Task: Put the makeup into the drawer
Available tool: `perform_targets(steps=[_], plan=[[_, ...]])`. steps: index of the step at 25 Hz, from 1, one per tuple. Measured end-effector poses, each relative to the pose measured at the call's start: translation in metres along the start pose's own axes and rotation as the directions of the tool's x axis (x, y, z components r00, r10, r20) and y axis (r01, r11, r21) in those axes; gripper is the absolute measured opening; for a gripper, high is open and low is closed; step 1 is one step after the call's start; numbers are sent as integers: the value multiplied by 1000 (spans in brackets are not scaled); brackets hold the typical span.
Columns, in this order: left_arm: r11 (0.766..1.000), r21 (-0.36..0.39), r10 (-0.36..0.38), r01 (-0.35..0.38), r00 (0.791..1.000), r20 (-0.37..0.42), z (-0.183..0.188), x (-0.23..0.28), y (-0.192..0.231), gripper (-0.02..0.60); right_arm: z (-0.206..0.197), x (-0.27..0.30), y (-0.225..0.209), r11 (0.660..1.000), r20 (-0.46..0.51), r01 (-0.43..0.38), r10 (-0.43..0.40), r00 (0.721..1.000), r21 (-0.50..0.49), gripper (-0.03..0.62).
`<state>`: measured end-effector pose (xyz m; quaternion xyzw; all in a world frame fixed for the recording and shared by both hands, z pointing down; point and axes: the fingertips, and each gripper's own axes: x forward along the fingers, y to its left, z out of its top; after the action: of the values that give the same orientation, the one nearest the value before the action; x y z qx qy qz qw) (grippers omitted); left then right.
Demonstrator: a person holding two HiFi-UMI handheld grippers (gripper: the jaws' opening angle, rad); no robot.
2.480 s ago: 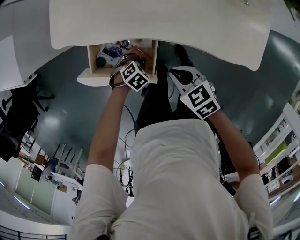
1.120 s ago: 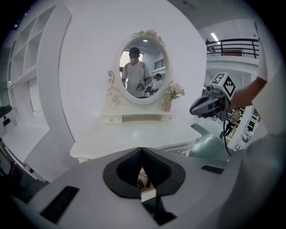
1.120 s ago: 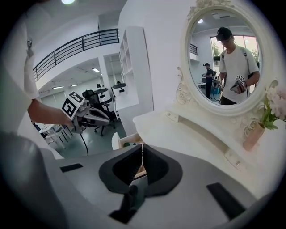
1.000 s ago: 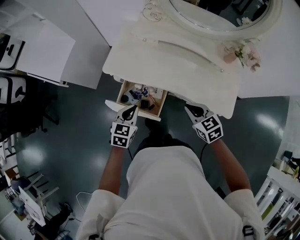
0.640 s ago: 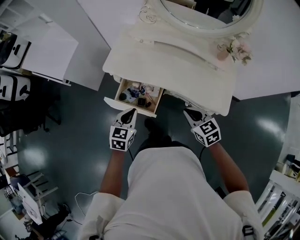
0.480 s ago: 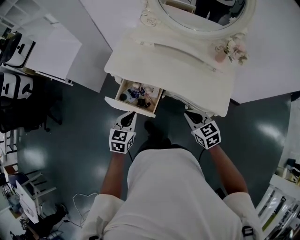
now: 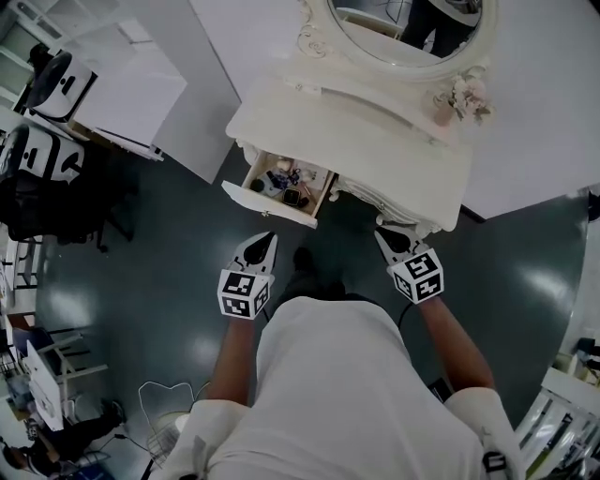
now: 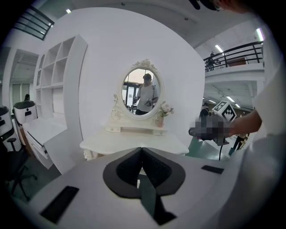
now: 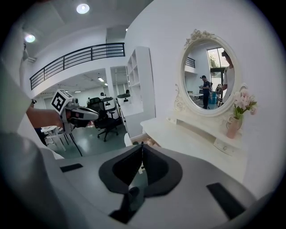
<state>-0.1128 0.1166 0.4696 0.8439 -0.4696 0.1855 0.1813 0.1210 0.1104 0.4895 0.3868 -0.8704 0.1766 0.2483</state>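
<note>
- Head view is showing makeup (image 7: pixel 284 180) lying in the open drawer (image 7: pixel 269 202); stowing is looking finished;
- left hand-held gripper (image 7: pixel 263 242) and right hand-held gripper (image 7: pixel 384 236) are hovering, jaws together, holding nothing.

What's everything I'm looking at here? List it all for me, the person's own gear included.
dressing table: one, cream, against the white wall.
mirror: one, oval, cream frame, at the table's back.
vase: one, pink, with pale flowers, table's right end.
drawer: one, cream front, pulled open under the table's left side.
makeup: several small items, mixed colours, inside the drawer.
shelves: one unit, white, left of the table.
chair: at least one, black, on the floor.
shirt: one, white, on the person.
left hand-held gripper: one, white and black, shut, empty.
right hand-held gripper: one, same colours, shut, empty.
</note>
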Motion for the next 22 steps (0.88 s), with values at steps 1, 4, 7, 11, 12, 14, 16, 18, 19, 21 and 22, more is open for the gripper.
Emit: perform_targets(steps=[1, 4, 7, 11, 12, 14, 16, 18, 19, 21, 22], plan=[[1000, -1, 1, -1, 1000, 10, 0, -6, 0, 17, 0, -2, 3, 1000, 7, 8, -8, 1000, 0, 29], [1000, -3, -2, 2, 999, 37, 2, -22, 2, 17, 7, -9, 10, 999, 35, 37, -37, 999, 3, 29], [1000, 8, -7, 6, 998, 56, 6, -34, 12, 17, 17, -11, 15, 998, 60, 65, -66, 996, 8, 29], [999, 24, -34, 32, 995, 99, 15, -53, 31, 17, 33, -8, 30, 994, 90, 108, -108, 990, 11, 29], [999, 27, -40, 37, 993, 111, 17, -58, 38, 17, 38, -6, 34, 992, 102, 122, -123, 987, 15, 29], [999, 22, -48, 45, 991, 127, 17, -68, 52, 17, 47, -5, 42, 988, 127, 151, -154, 980, 35, 29], [998, 19, -58, 56, 989, 132, 17, -77, 66, 17, 54, -5, 52, 983, 150, 175, -182, 972, 57, 29], [997, 21, -72, 70, 988, 134, 18, -82, 77, 17, 60, -6, 61, 978, 167, 196, -205, 964, 67, 29], [997, 22, -80, 77, 988, 135, 18, -84, 82, 17, 63, -6, 66, 976, 173, 205, -214, 961, 72, 29], [995, 25, -96, 93, 986, 137, 21, -91, 90, 17, 67, -8, 76, 973, 187, 218, -229, 955, 82, 29], [995, 27, -103, 100, 985, 140, 23, -93, 93, 17, 69, -9, 80, 971, 194, 225, -237, 952, 83, 29]])
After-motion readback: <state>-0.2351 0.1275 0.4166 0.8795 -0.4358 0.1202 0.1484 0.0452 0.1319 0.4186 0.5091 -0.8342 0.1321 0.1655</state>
